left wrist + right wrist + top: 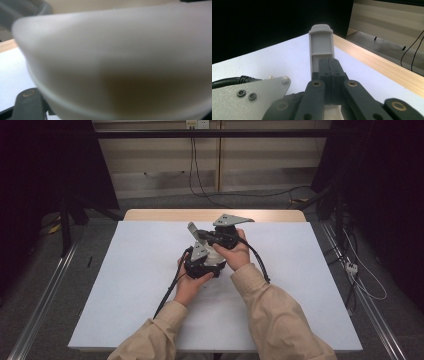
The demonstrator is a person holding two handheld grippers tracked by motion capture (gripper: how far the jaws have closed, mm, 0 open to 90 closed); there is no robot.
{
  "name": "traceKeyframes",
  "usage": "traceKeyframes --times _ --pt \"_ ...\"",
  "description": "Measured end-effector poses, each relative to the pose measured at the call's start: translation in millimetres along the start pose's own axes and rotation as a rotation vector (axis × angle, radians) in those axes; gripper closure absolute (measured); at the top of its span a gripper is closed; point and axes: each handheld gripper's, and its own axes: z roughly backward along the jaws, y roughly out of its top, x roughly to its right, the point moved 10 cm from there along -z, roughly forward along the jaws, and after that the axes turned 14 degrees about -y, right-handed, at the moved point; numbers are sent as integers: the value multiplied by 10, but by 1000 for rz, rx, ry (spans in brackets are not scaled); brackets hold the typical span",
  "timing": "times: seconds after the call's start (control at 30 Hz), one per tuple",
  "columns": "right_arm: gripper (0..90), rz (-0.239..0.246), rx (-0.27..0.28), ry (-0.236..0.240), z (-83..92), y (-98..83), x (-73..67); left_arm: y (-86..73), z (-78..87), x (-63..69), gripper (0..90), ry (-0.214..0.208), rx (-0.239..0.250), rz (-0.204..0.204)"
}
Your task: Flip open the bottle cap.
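Above the middle of the white table, both hands hold their grippers close together around a white container. In the left gripper view its pale, blurred wall bulges right in front of the camera, with a black link arm at the lower left. My left gripper appears shut on this container from below. My right gripper comes from above, and its jaws are pressed together. A flat grey handle rises from their tips, seen as a tilted grey handle in the high view.
The left gripper's grey plate lies close under the right gripper. Black cables trail from both grippers toward the person. A wooden strip edges the table's far side, and metal rails run along the floor at both sides.
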Motion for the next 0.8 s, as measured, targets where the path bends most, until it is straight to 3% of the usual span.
traceKeyframes --times 0.27,0.4,0.8 --pt "900 9 -2 3 -11 3 -9 -3 2 1 183 -12 2 -5" --pt "900 23 -17 1 -41 -7 -21 -2 -6 9 184 -6 -9 -35" --pt "900 16 -59 14 -121 -72 -44 -4 -5 7 184 -7 -10 -34"
